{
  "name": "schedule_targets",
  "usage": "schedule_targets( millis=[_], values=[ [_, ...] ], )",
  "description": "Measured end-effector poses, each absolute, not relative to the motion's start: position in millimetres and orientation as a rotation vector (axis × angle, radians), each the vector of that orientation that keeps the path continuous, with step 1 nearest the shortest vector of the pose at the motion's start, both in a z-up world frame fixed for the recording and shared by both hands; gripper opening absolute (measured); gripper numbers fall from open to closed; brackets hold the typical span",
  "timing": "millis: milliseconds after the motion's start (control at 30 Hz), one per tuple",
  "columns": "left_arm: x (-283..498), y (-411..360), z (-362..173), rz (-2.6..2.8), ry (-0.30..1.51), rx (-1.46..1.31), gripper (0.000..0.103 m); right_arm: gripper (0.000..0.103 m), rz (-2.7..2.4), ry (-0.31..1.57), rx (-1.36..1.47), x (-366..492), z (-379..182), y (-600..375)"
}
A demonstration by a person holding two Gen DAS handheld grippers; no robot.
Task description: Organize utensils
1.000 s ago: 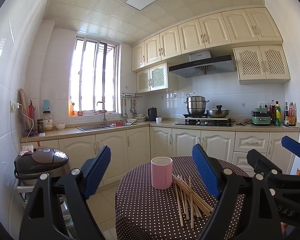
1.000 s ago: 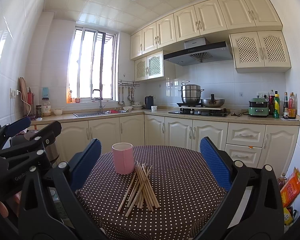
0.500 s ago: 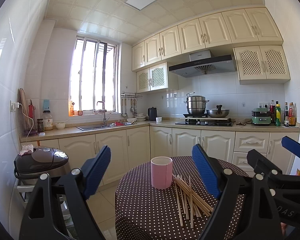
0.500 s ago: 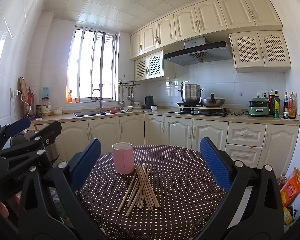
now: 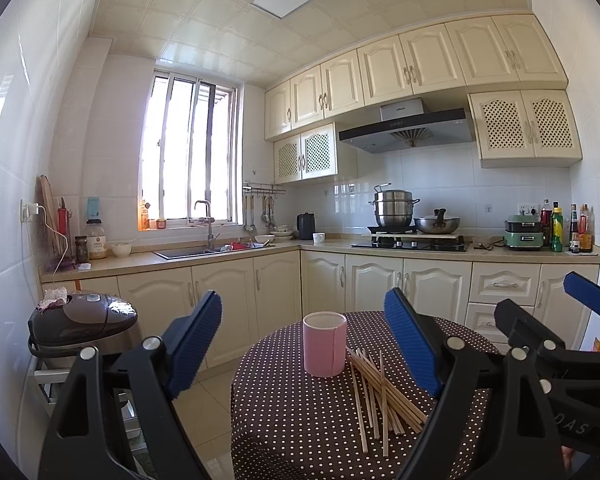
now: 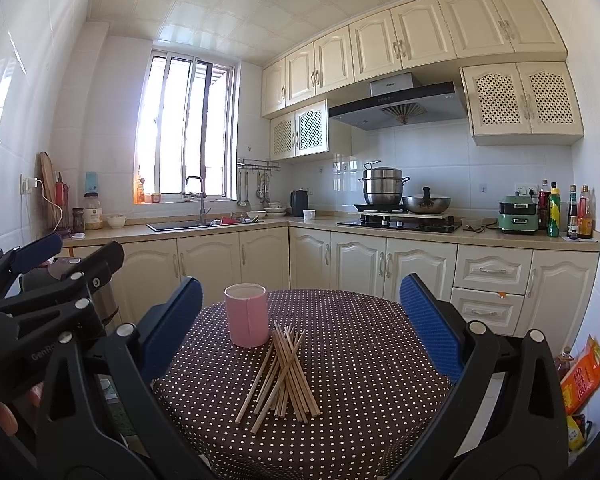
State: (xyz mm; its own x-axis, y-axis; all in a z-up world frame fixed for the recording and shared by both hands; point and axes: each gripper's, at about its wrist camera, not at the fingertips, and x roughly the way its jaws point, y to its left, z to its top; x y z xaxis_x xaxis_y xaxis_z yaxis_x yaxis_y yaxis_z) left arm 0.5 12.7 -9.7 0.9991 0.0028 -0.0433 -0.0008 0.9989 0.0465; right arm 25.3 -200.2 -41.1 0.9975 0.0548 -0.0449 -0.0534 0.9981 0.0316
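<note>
A pile of several wooden chopsticks (image 6: 284, 374) lies crossed on a round table with a brown polka-dot cloth (image 6: 372, 360). A pink cup (image 6: 247, 315) stands upright just behind the pile, its inside hidden. My right gripper (image 6: 302, 320) is open and empty, held above the near side of the table. My left gripper (image 5: 302, 340) is open and empty, left of the table, with the cup (image 5: 324, 344) and chopsticks (image 5: 380, 396) ahead of it. Each gripper shows at the edge of the other's view.
A dark rice cooker (image 5: 82, 320) stands on a rack left of the table. Cream kitchen cabinets (image 6: 340, 260), a sink and a stove with pots line the far walls. Snack packets (image 6: 582, 376) lie on the floor at the right.
</note>
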Motion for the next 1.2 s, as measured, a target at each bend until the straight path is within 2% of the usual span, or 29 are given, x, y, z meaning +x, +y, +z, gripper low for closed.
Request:
schedule_targets(
  millis=[500,800,1200],
  values=[
    [65.0,19.3,-33.9,0.011,0.161,0.076,0.082,0.097,0.074,0.143,0.028,76.7,-55.3,-200.6],
    [155.2,19.6,-65.3,-0.062,0.432,0.080,0.082,0.097,0.105,0.399,0.049,160.0,-86.2,-214.7],
    [271.8,8.3,-141.1,-0.242,0.821,0.023,0.082,0.095,0.159,0.719,0.037,263.3,-133.9,-234.9]
  ],
)
